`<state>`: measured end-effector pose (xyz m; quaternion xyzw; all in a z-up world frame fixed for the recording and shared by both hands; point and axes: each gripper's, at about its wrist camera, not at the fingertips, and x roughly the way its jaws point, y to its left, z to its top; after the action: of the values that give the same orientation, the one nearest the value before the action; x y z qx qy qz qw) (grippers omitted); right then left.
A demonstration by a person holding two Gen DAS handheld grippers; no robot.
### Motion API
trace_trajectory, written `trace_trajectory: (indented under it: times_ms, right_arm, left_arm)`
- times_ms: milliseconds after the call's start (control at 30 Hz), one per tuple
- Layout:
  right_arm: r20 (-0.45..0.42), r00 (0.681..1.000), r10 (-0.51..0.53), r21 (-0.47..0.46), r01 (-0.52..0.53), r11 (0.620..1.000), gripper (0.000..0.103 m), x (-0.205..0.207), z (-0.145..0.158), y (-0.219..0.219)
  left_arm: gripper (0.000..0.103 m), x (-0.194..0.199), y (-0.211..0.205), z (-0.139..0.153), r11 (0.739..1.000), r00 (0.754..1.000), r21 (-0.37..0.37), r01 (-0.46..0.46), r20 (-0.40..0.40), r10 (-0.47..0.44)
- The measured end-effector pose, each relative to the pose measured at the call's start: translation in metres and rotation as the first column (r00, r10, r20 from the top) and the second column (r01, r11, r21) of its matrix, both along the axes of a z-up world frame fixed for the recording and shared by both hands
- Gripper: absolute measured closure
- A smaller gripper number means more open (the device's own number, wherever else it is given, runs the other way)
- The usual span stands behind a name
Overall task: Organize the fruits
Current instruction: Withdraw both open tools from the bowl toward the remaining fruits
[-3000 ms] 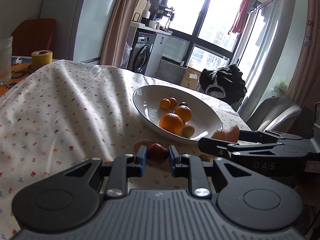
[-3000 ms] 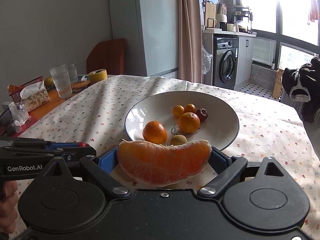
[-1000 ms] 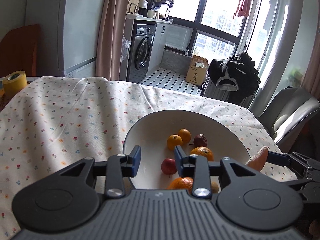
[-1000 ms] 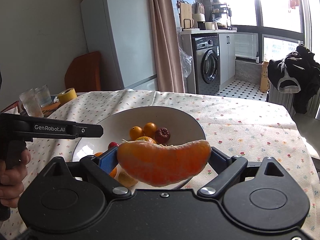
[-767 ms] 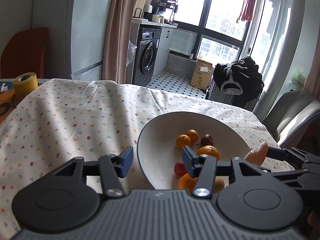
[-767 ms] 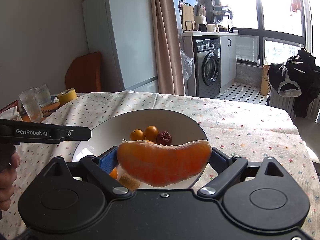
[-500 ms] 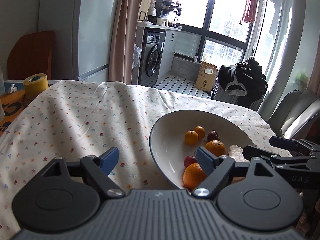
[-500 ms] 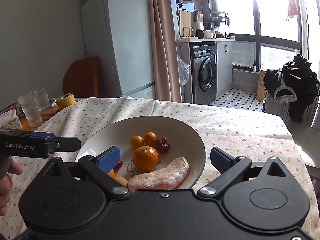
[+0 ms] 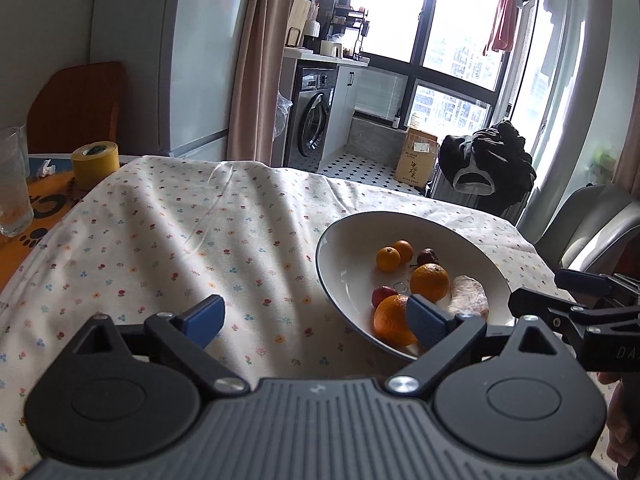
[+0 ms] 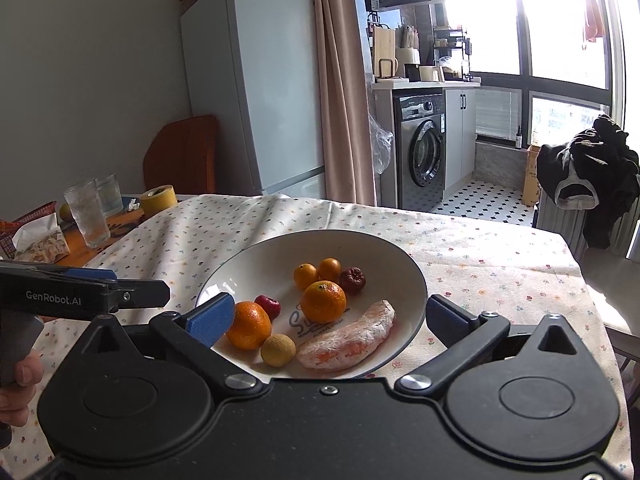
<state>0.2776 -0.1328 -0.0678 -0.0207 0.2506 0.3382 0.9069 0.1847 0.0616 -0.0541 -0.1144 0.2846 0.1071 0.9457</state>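
Observation:
A white bowl (image 10: 320,238) on the flowered tablecloth holds several fruits. In it lie a peeled orange segment (image 10: 348,340), two oranges (image 10: 323,301), a small red fruit (image 10: 267,305), a yellowish round fruit (image 10: 278,350), two tiny oranges and a dark red fruit (image 10: 353,280). My right gripper (image 10: 328,318) is open and empty just before the bowl's near rim. My left gripper (image 9: 316,318) is also open and empty, over the cloth at the left edge of the bowl (image 9: 352,248). The segment (image 9: 468,296) lies at the bowl's right side in the left wrist view.
A yellow tape roll (image 9: 95,164) and a glass (image 9: 12,184) stand at the table's far left, beside a tissue box (image 10: 38,244). A grey chair (image 9: 592,224) stands past the right edge. A hand (image 10: 20,380) holds the left gripper's handle.
The left gripper let the small red fruit go into the bowl, opened wide and drew back leftward. The right gripper dropped the orange segment into the bowl and now stands open.

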Motion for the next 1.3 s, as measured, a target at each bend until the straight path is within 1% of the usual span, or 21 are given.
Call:
trace_trajectory:
  times_ms: [100, 133, 167, 400, 500, 633, 767, 967, 1067, 1200, 1300]
  right_arm:
    - [-0.005, 1.000, 0.006, 0.003, -0.006, 1.000, 0.000, -0.006, 0.002, -0.002]
    - [-0.005, 1.000, 0.007, 0.005, -0.007, 1.000, 0.000, -0.009, 0.002, -0.003]
    - [-0.005, 1.000, 0.010, 0.005, -0.010, 1.000, 0.000, -0.012, 0.003, -0.003]
    - [-0.012, 0.999, 0.029, 0.009, -0.029, 1.000, 0.000, -0.028, 0.005, -0.004]
    - [-0.012, 0.999, 0.033, 0.012, -0.033, 0.999, 0.000, -0.034, 0.007, -0.004]
    - [-0.010, 0.999, 0.042, 0.007, -0.042, 0.999, 0.000, -0.042, 0.007, -0.005]
    - [-0.011, 0.999, 0.047, 0.001, -0.047, 0.999, 0.000, -0.049, 0.007, -0.004]
    - [-0.014, 0.998, 0.058, -0.009, -0.058, 0.998, 0.000, -0.060, 0.007, -0.003]
    - [-0.006, 0.999, 0.051, -0.021, -0.051, 0.998, 0.000, -0.065, 0.005, -0.004]
    - [-0.019, 0.998, 0.052, -0.027, -0.052, 0.998, 0.000, -0.068, 0.002, -0.006]
    - [-0.022, 0.998, 0.053, -0.027, -0.054, 0.998, 0.000, -0.071, 0.002, -0.008]
  left_arm:
    - [0.003, -0.008, -0.002, 0.001, 1.000, 1.000, -0.006, 0.003, 0.011, -0.003]
    - [0.000, -0.010, -0.003, 0.001, 1.000, 1.000, -0.003, 0.006, 0.017, -0.006]
    - [0.000, -0.014, -0.004, 0.002, 1.000, 1.000, 0.002, 0.010, 0.025, -0.010]
    - [0.000, -0.034, -0.005, 0.003, 1.000, 0.998, -0.011, 0.022, 0.055, -0.022]
    - [0.000, -0.043, -0.004, 0.001, 0.998, 0.996, -0.029, 0.052, 0.069, -0.049]
    - [0.000, -0.054, -0.002, 0.001, 0.996, 0.994, -0.052, 0.066, 0.088, -0.062]
    - [0.000, -0.066, 0.001, 0.002, 0.995, 0.992, -0.071, 0.063, 0.118, -0.055]
    - [0.000, -0.083, 0.004, 0.001, 0.994, 0.991, -0.084, 0.068, 0.125, -0.058]
    - [0.000, -0.088, 0.004, -0.001, 0.995, 0.991, -0.070, 0.065, 0.122, -0.056]
    - [0.000, -0.096, 0.004, -0.001, 0.994, 0.988, -0.068, 0.088, 0.136, -0.078]
    - [0.000, -0.100, 0.000, -0.002, 0.996, 0.988, -0.039, 0.085, 0.132, -0.079]
